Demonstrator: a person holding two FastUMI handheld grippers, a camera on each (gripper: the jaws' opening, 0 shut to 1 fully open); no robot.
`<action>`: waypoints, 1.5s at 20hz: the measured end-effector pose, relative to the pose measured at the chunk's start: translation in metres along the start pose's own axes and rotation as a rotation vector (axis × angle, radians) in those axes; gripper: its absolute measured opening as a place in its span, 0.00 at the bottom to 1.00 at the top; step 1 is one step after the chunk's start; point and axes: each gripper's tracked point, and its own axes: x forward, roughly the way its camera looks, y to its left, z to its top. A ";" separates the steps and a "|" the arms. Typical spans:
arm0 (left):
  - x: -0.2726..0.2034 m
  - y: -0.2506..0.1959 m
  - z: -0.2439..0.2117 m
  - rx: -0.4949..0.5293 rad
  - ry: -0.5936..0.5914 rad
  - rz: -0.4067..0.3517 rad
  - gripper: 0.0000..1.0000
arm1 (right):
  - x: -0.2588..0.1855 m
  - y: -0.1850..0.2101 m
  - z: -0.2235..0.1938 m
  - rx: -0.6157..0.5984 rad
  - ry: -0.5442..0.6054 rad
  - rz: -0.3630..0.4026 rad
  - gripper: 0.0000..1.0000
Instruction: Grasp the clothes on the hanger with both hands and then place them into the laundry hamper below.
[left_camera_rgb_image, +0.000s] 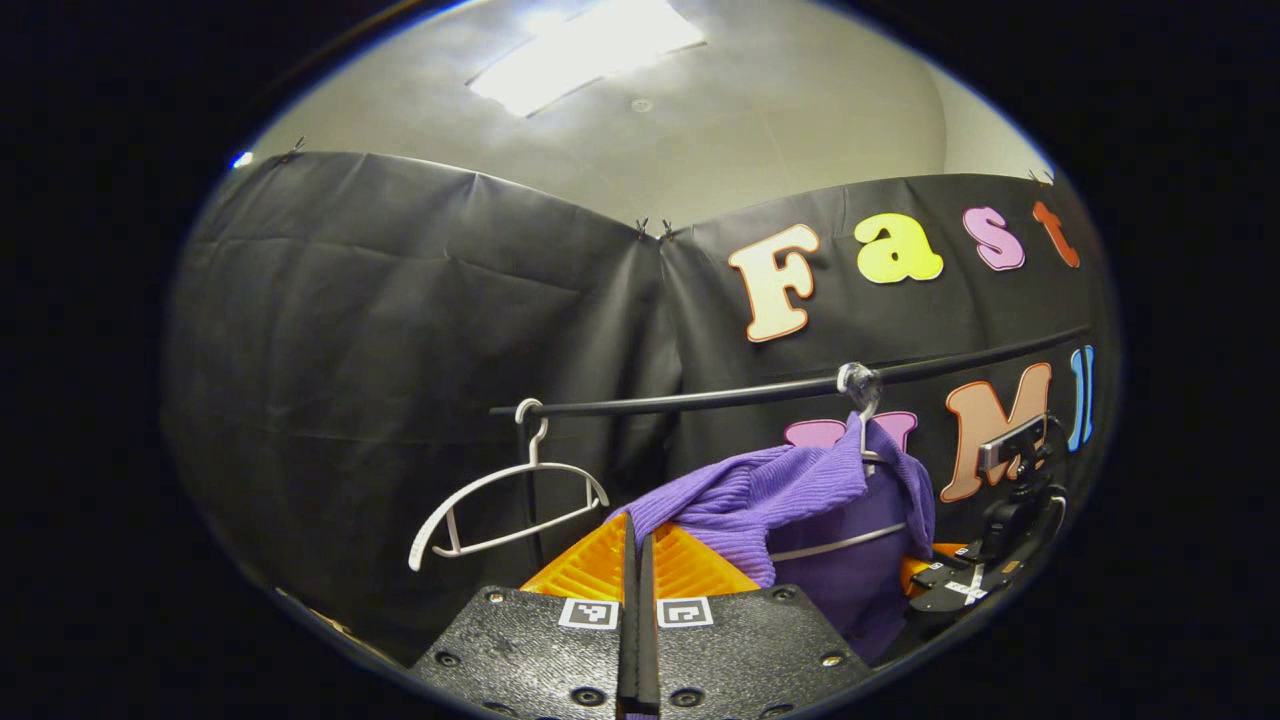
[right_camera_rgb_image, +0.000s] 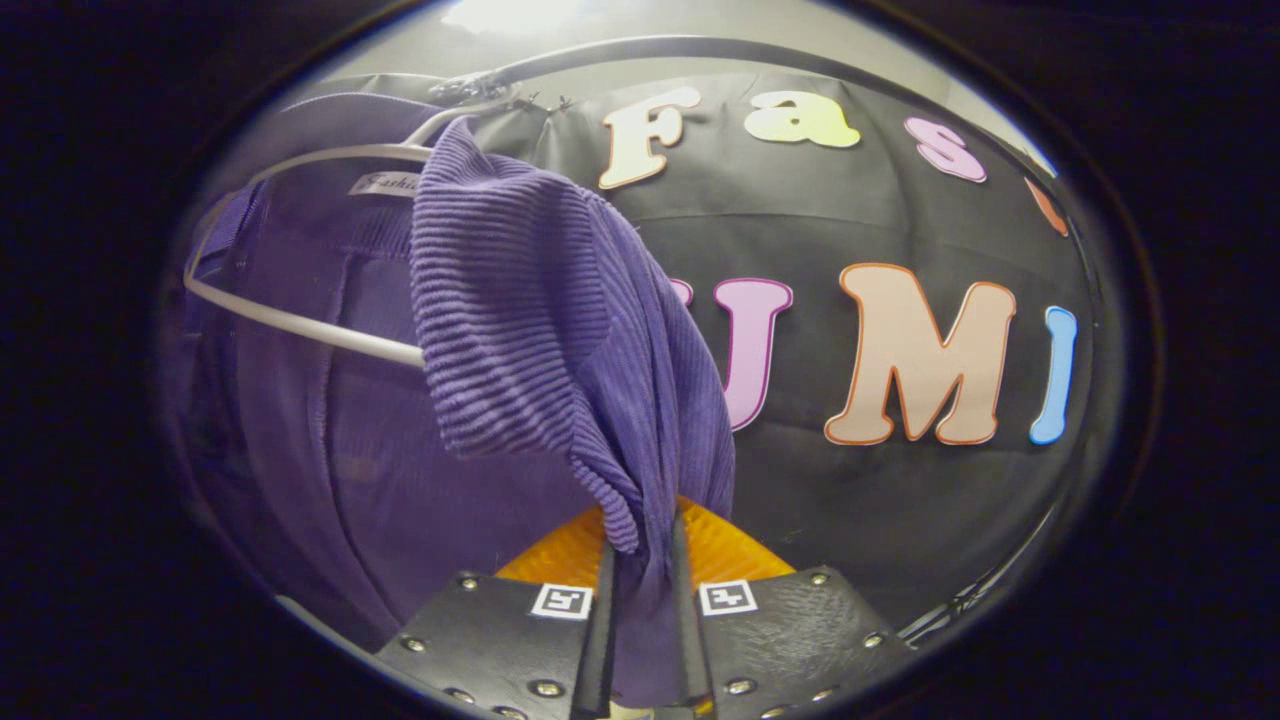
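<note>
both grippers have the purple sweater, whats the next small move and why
Probably lift the purple sweater up and off its white hanger. The right gripper and the left gripper each pinch a fold, yet the knit drapes over the hanger on the rail.

An empty white hanger (left_camera_rgb_image: 505, 500) hangs on the black rail (left_camera_rgb_image: 800, 385), with open room between it and the purple sweater (left_camera_rgb_image: 790, 500). The sweater's own hanger (right_camera_rgb_image: 300, 320) and the booth wall close behind block the way.
</note>
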 end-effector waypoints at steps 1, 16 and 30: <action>0.002 0.002 0.002 -0.001 -0.003 0.001 0.00 | -0.002 -0.001 0.001 0.007 0.008 -0.007 0.17; 0.022 0.020 0.022 -0.005 -0.028 0.003 0.00 | -0.020 -0.006 0.000 0.229 0.069 0.141 0.10; 0.035 0.041 0.047 -0.110 -0.018 -0.039 0.00 | -0.023 -0.046 0.044 0.122 -0.022 0.022 0.09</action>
